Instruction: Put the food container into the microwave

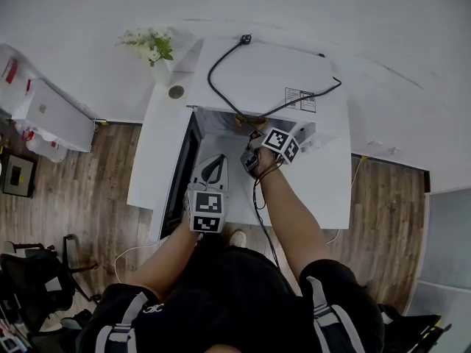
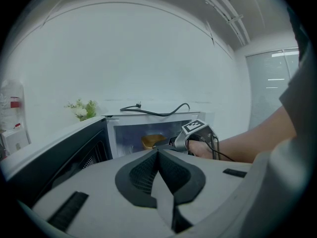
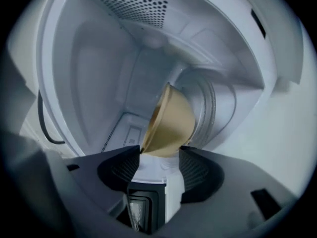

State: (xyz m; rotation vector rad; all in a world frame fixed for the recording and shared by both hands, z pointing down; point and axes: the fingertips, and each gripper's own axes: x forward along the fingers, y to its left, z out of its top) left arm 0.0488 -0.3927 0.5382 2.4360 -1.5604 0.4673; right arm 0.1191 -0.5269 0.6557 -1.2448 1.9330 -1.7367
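Table (image 1: 144, 176) carries microwave (image 1: 294, 68); door (image 1: 182, 173) hangs open at left.
Step, as judged: placing.
Food container (image 3: 171, 120), tan bowl, is inside cavity beside turntable (image 3: 220, 113); contact unclear.
Bowl is round, no long axis; mouth faces away from turntable, slightly tilted.
Right claw (image 3: 159, 151) grips it.
Next: level, set down, release, withdraw.
Left claw (image 2: 157, 151) is closed, empty, outside cavity.
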